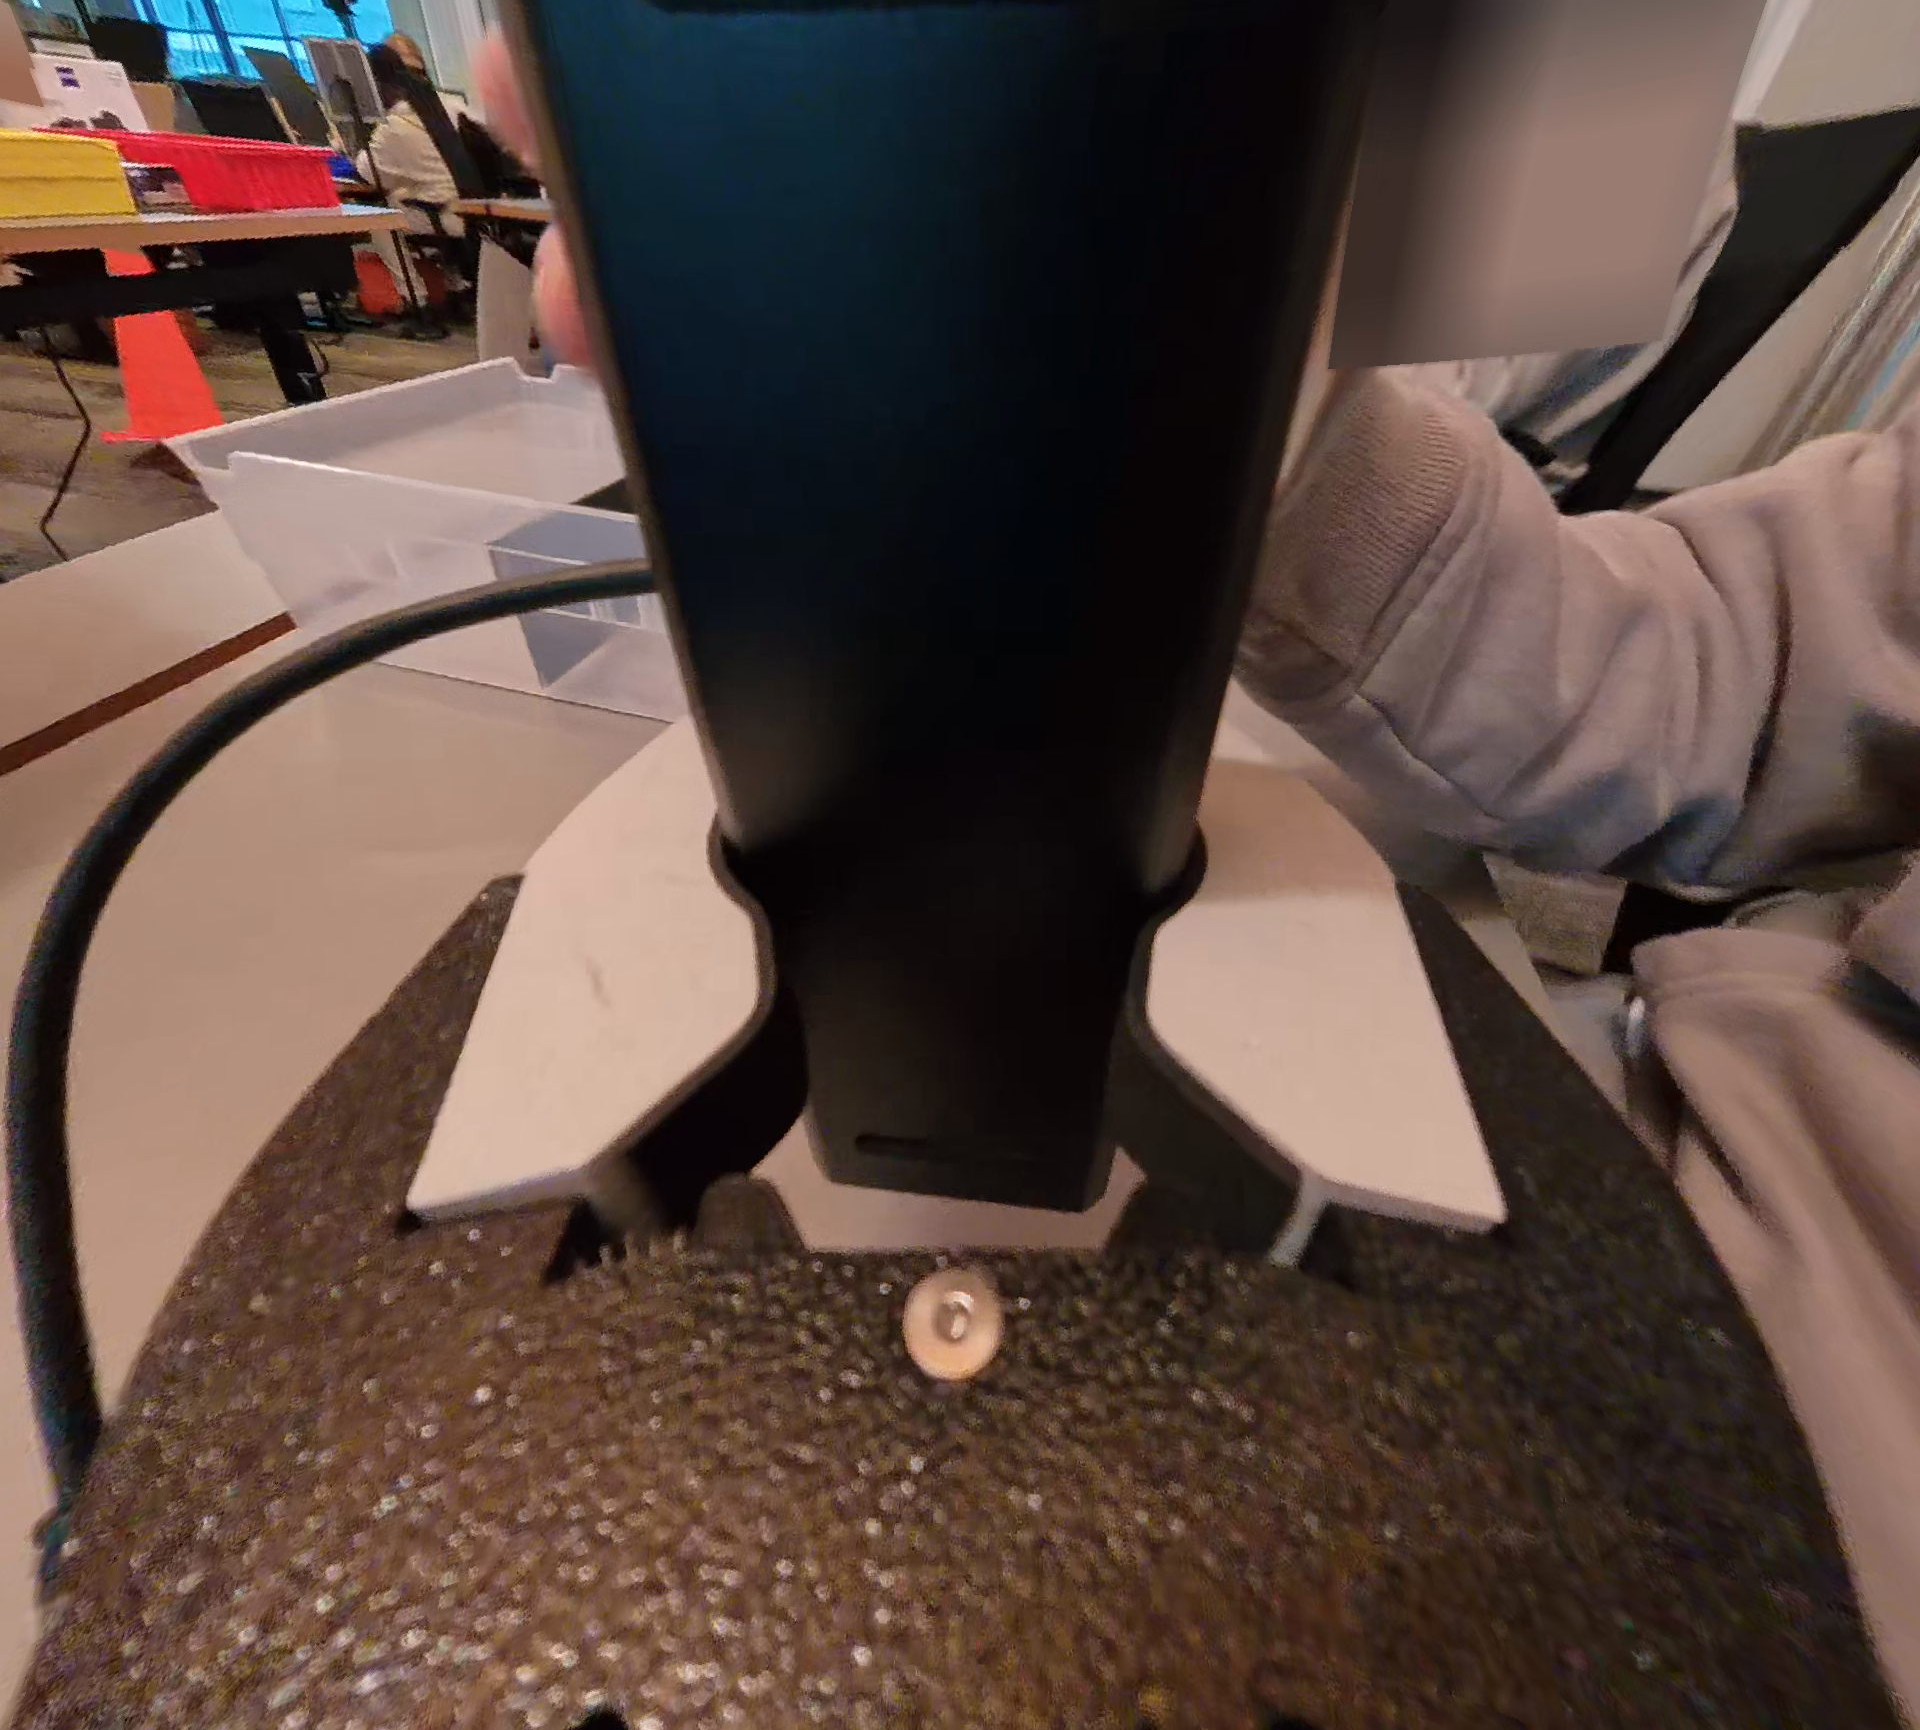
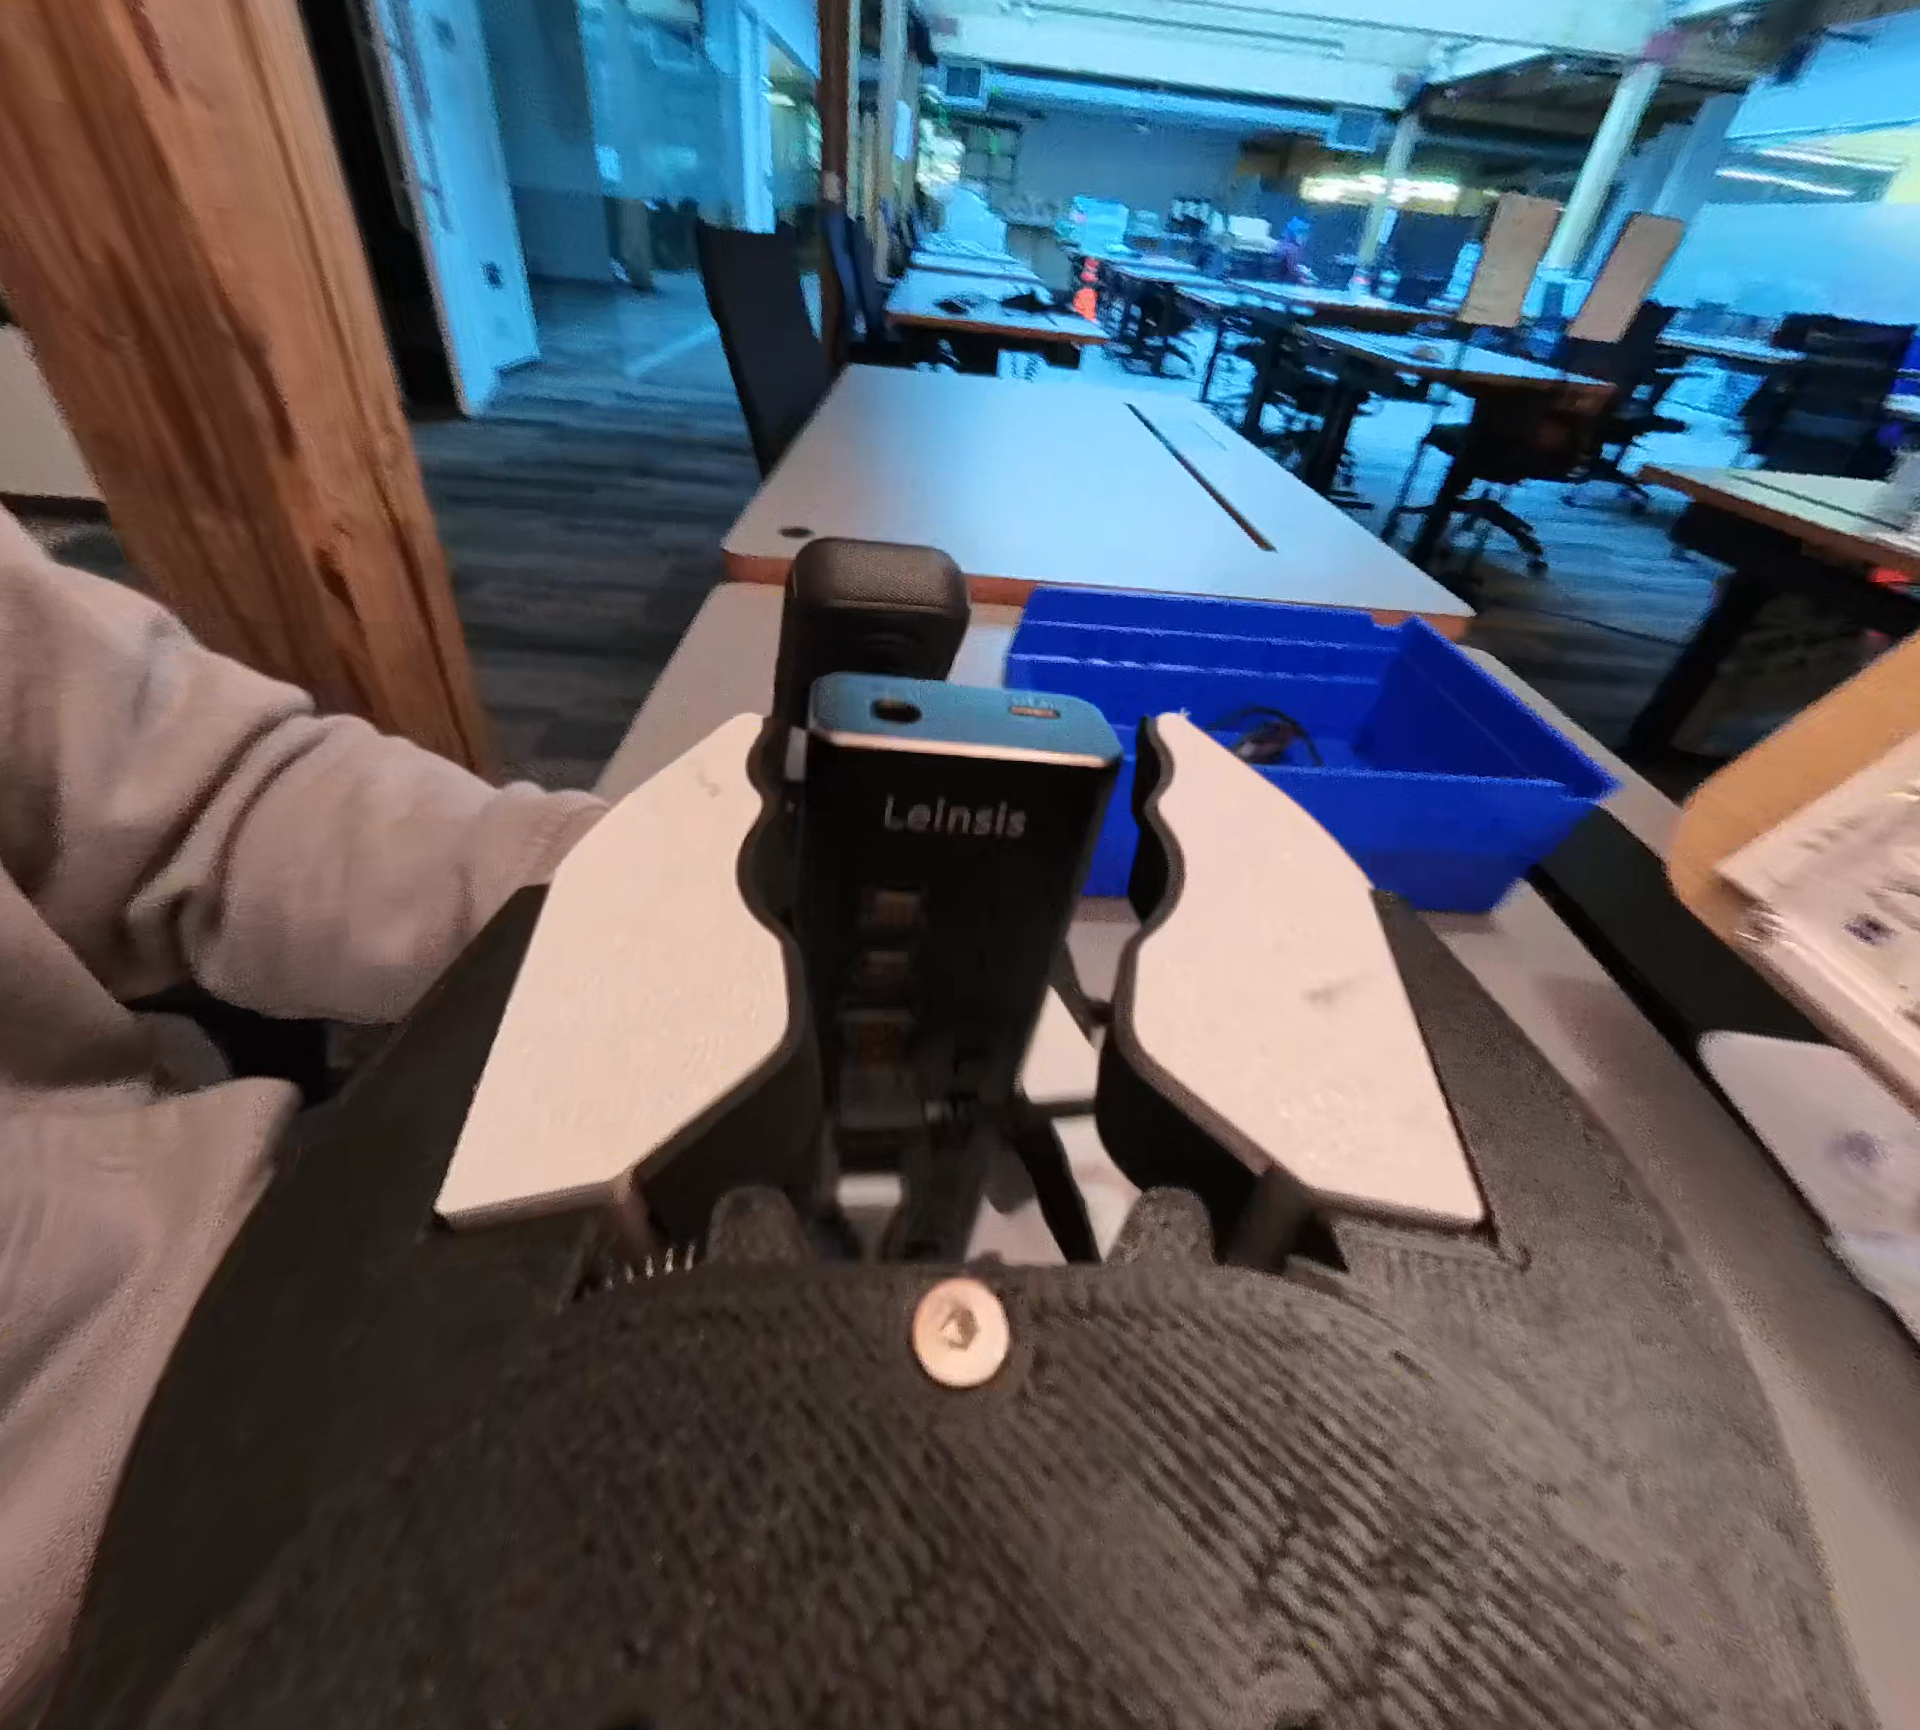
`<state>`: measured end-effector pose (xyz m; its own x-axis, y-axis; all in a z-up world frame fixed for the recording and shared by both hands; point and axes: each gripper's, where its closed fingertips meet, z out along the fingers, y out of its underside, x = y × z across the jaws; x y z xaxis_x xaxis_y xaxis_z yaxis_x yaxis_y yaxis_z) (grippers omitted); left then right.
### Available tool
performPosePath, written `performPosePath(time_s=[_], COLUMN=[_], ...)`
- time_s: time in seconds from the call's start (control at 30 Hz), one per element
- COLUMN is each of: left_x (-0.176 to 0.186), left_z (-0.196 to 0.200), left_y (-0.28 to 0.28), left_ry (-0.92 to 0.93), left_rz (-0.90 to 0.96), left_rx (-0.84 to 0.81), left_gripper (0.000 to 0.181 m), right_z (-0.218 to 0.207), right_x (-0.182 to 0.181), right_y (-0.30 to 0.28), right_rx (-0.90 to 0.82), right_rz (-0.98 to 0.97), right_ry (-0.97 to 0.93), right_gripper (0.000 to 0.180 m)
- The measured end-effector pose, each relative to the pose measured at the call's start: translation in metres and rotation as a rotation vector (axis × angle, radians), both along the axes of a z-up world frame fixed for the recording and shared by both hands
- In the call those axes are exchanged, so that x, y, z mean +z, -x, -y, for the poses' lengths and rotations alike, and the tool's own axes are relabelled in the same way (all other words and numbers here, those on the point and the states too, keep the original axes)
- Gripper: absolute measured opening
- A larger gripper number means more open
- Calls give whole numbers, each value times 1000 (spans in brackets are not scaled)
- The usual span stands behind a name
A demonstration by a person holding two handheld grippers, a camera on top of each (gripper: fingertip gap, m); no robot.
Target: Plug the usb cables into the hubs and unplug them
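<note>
- In the left wrist view, a dark blue hub (image 1: 935,433) is clamped between the two white fingers (image 1: 603,1005) of the left hand-held gripper (image 1: 954,859); it stands up from the jaws and fills the middle of the picture.
- The near end of that hub, with a small slot in it, sits deep between the fingers, close to the gripper body.
- A black cable (image 1: 125,849) is seen curving from behind the hub on the left, round and down toward the near left edge.
- A clear plastic tray (image 1: 416,517) lies on the pale surface (image 1: 312,797) to the far left of the hub.
- A grey sleeve (image 1: 1558,641) is seen to the right, behind the hub.
- In the right wrist view, a slim black hub (image 2: 935,901) with a row of ports along its face is held between the white fingers (image 2: 644,974) of the right hand-held gripper (image 2: 951,745). The left finger presses against it, while a narrow gap appears at the right fingertip; contact lower down is blurred, so the grip seems closed on it.
- A rounded black object (image 2: 873,620) stands just behind this hub.
- A blue bin (image 2: 1299,766) rests on the surface to the far right, with a dark cable inside it.
- A wooden post (image 2: 208,278) rises at the far left.
</note>
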<state>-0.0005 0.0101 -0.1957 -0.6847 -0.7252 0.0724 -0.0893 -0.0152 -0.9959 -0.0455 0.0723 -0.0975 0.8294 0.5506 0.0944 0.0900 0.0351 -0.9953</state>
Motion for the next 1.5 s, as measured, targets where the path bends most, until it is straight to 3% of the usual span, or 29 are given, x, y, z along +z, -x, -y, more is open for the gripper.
performPosePath(time_s=[0.1, 0.27, 0.43, 0.9, 1.17, 1.5], left_x=[1, -14, -9, -25, -29, -31], left_z=[-18, -29, -23, -23, -2, 18], left_y=[-3, -12, -20, -10, -2, 6], left_ry=[93, 20, 44, 32, -22, -74], left_rz=[17, 30, 42, 64, 58, 63], left_rx=[18, 0, -67, -96, -132, -188], left_gripper=[74, 73, 73, 73, 73, 73], right_z=[15, 27, 25, 20, 47, 70], right_x=[-1, -62, -83, -102, -115, -119], right_y=[-27, -44, -43, -26, -23, -17], right_rx=[-86, -94, -140, -81, -64, -63], right_rz=[71, 206, 227, 14, 140, 161], right_ry=[36, 273, 252, 302, 479, 547], right_gripper=[63, 44, 21, 18, 18, 18])
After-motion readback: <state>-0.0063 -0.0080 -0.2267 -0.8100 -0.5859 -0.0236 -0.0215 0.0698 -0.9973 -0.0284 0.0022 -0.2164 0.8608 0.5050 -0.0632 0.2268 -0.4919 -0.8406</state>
